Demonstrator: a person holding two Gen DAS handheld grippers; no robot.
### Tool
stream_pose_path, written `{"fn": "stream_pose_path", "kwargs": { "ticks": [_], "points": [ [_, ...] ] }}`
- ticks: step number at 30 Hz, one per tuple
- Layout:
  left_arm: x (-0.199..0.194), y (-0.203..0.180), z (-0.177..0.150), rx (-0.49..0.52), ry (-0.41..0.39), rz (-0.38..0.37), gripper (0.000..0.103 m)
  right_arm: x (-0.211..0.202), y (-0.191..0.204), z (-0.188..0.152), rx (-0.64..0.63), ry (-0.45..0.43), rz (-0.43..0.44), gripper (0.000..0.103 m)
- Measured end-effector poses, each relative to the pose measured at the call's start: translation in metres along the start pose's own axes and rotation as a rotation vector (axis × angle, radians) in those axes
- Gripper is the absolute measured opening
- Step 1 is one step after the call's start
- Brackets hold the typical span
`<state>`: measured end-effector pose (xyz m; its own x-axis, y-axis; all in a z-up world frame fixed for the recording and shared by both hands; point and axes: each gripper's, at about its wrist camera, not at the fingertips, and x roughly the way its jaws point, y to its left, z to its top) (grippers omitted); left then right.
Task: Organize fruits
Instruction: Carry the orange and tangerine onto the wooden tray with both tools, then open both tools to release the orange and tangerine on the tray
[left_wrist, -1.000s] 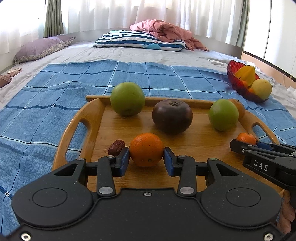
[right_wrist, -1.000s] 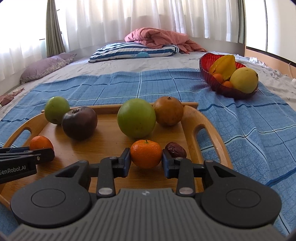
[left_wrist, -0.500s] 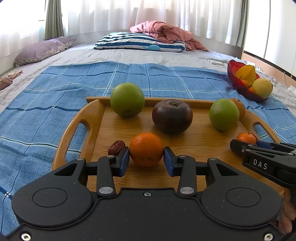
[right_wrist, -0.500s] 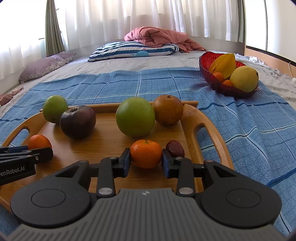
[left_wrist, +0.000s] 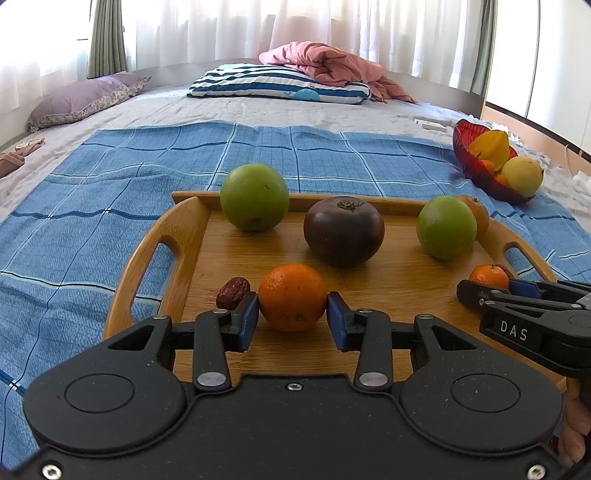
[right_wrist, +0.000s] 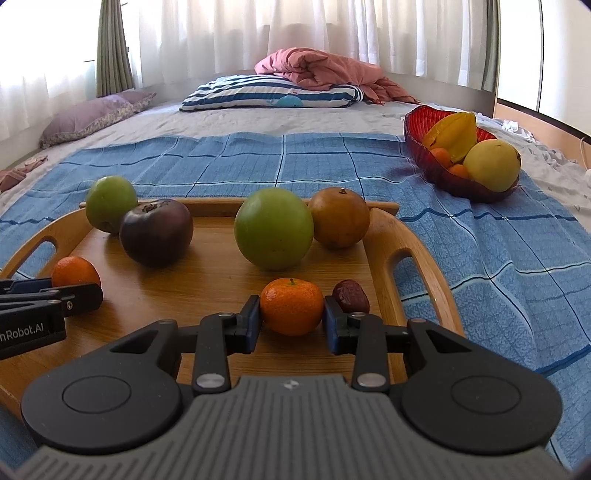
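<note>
A wooden tray (left_wrist: 147, 266) (right_wrist: 413, 266) on a blue blanket holds two green apples (left_wrist: 254, 197) (left_wrist: 446, 227), a dark purple fruit (left_wrist: 343, 230), a brown fruit (right_wrist: 339, 217), two red dates (left_wrist: 232, 292) (right_wrist: 351, 296) and two oranges. My left gripper (left_wrist: 292, 317) is shut on the left orange (left_wrist: 292, 296). My right gripper (right_wrist: 291, 320) is shut on the small orange (right_wrist: 291, 305), which also shows in the left wrist view (left_wrist: 488, 277). Both oranges sit low on the tray.
A red glass bowl (right_wrist: 436, 170) (left_wrist: 466, 155) with a starfruit, a yellow fruit and small oranges stands on the blanket at the far right. A striped pillow (left_wrist: 277, 85), a pink quilt and a purple pillow (left_wrist: 85, 99) lie at the head of the bed.
Both grippers stay closed on their oranges. The views have shifted only slightly; the fruits on the tray have not moved.
</note>
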<state>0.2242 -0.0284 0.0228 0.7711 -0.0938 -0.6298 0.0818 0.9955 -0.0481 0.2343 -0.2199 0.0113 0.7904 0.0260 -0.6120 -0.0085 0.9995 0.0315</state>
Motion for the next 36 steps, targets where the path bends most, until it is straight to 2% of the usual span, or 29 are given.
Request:
{"fn": "stream_pose_path", "kwargs": {
  "ticks": [28,31,34,36],
  "points": [
    [0.0051,-0.0001,-0.0036,0.007,0.016,0.017,0.039,0.0005,-0.0006,0.0007,-0.011,0.009,0.003,0.040],
    [0.0050,-0.0007,-0.0035,0.006,0.016,0.016,0.040,0.0007,-0.0006,0.0007,-0.010,0.009,0.004,0.043],
    [0.0049,-0.0014,-0.0037,0.007,0.015,0.016,0.045,0.0007,-0.0005,0.0007,-0.010,0.009,0.003,0.050],
    [0.0046,-0.0020,-0.0041,0.008,0.016,0.015,0.048,0.0006,-0.0005,0.0007,-0.011,0.008,0.003,0.051]
  ]
}}
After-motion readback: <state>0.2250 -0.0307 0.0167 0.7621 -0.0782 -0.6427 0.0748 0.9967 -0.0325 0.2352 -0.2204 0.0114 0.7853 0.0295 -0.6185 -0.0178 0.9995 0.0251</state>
